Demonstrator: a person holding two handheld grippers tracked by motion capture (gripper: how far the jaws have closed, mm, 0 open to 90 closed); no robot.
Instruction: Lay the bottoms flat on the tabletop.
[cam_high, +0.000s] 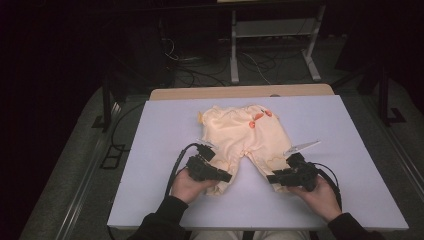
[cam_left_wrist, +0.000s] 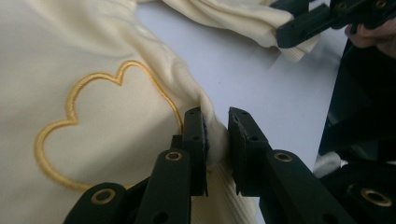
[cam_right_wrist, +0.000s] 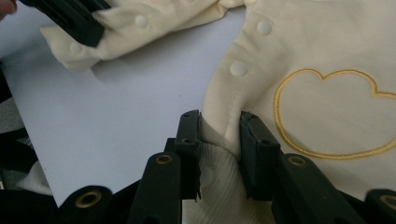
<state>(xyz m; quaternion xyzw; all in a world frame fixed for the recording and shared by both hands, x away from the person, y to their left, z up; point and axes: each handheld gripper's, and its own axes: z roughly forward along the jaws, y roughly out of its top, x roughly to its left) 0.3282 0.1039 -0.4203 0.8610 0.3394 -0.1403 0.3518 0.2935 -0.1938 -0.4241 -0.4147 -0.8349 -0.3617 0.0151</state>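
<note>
Jaws of both the left gripper (cam_left_wrist: 217, 135) and the right gripper (cam_right_wrist: 219, 135) pinched thin cuff folds of the cream baby trousers (cam_high: 245, 135) near the desk's (cam_high: 350, 150) front edge, so uneven pulling could slip one free.

1. A pale lavender-white table top (cam_high: 350, 165) takes centre stage, evenly lit, with a strip of light wood (cam_high: 240, 92) showing along its far edge.
2. Beyond it, the room falls into deep shadow, dark on the left and right alike.
3. A white metal frame (cam_high: 272, 45) stands at the back, legs planted on grey floor (cam_high: 75, 150).
4. Black cables (cam_high: 255, 62) lie tangled on the floor around that frame.
5. A dark stand (cam_high: 106, 107) sits off the table's far left corner.
</note>
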